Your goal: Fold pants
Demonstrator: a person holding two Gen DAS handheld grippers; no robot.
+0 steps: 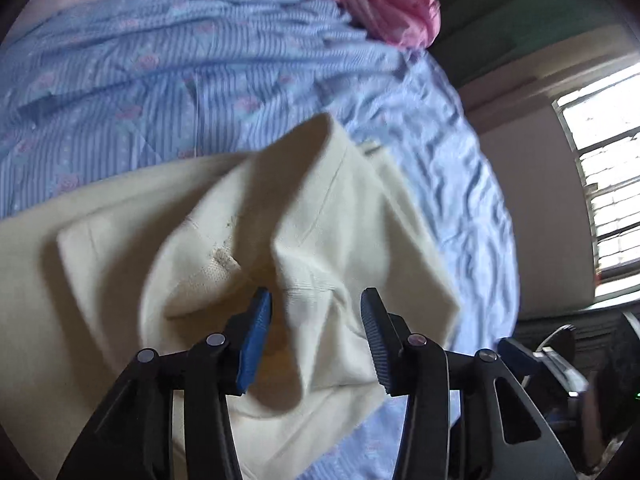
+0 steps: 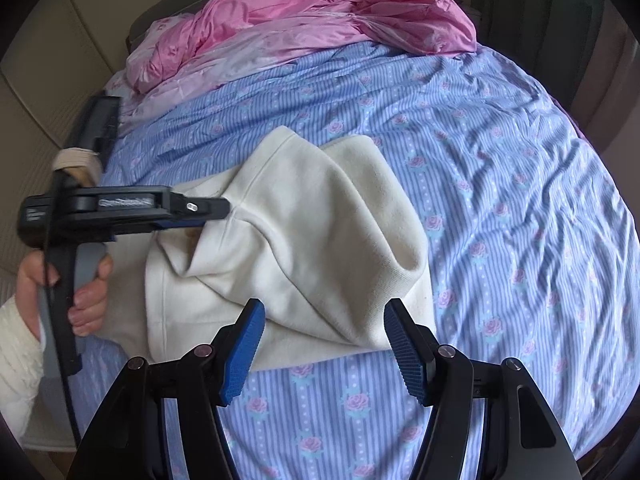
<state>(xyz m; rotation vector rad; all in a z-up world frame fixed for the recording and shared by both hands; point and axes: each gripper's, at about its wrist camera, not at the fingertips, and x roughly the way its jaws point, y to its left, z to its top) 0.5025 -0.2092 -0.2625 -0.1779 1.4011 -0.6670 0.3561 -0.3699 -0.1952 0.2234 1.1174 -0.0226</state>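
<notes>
Fingers first: left gripper (image 1: 316, 300) is standing part open, its 2 blue pads either side of a raised ridge of the cream pants (image 1: 248, 216), and neither pad looks to be pressing on cloth. A fold of fabric is sitting in the gap, loose, so nothing is being held. In the right wrist view that same left gripper (image 2: 218, 207) is reaching in from the left side, its tip touching or just over the rumpled left part of the garment, with the person's hand (image 2: 76, 280) wrapping the handle below it.

Right gripper (image 2: 324, 314) is hanging open and wide, pads clear of everything, hovering just above the near edge of the pants (image 2: 320, 224). No cloth is between those pads.

Pants are lying in a bunched, part-folded heap on the blue striped bedsheet (image 2: 500, 200), long axis running roughly from lower left to upper right in the right wrist view, with a rounded lobe pointing away toward the pink bedding (image 2: 304, 24) at the far end.

Key relation: cloth is lying directly ahead of and under both sets of fingers, left gripper already in it, right gripper nearer the front hem. Judging by the heap, folding is partway and the next grab probably needs the left pads closing on that ridge.
</notes>
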